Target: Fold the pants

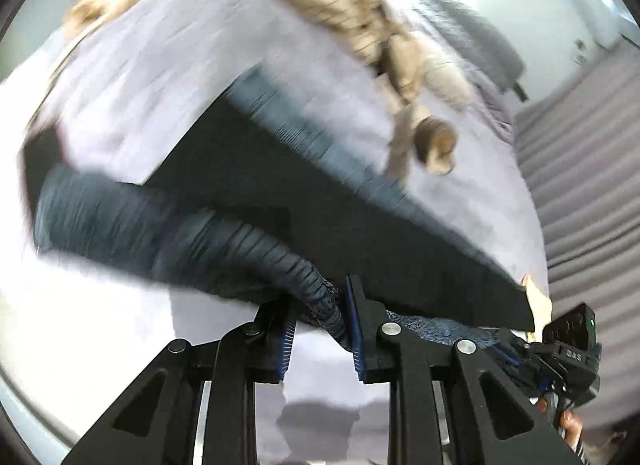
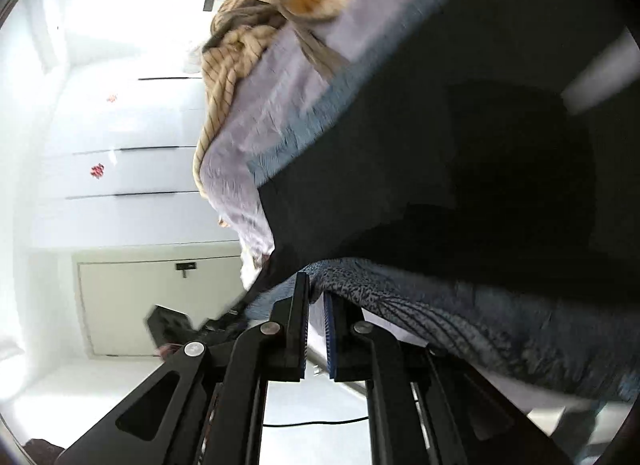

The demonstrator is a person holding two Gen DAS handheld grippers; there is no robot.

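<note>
Above the pale bed, both tongs, left and right, pinch the dark pants by their ribbed edge, apparently lifting them for a fold.

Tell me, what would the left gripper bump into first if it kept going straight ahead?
Probably the dark pants themselves: the left gripper is shut on their ribbed waistband, with black cloth stretched right in front. The lilac bedspread lies beyond, though blur hides the depth.
</note>
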